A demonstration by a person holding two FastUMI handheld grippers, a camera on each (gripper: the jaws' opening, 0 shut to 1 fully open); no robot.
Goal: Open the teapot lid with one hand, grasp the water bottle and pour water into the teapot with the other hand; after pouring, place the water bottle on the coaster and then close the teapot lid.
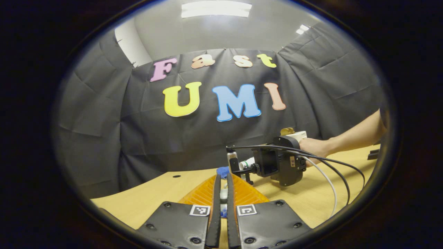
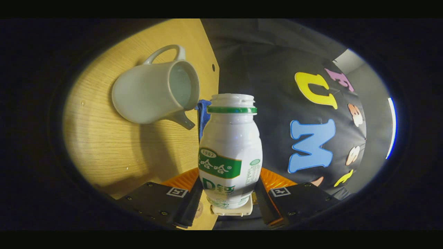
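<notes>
Between the right hand-held gripper (image 2: 226, 200) fingers, clamped low on its body, the water bottle (image 2: 230, 152) lies tipped near the open teapot (image 2: 152, 93): light, smooth, likely slippery plastic. The left hand-held gripper (image 1: 223, 193) looks pinched nearly closed, contents unclear.

Ceiling panels (image 1: 216, 9) far above the left gripper's fingers lit the booth evenly and glared white. The right gripper view was dimmer and warm-toned; beyond its fingers the teapot (image 2: 155, 91) cast a soft shadow on the table (image 2: 104, 145). Fisheye bending curved both views' edges, where detail blurred into darkness.
</notes>
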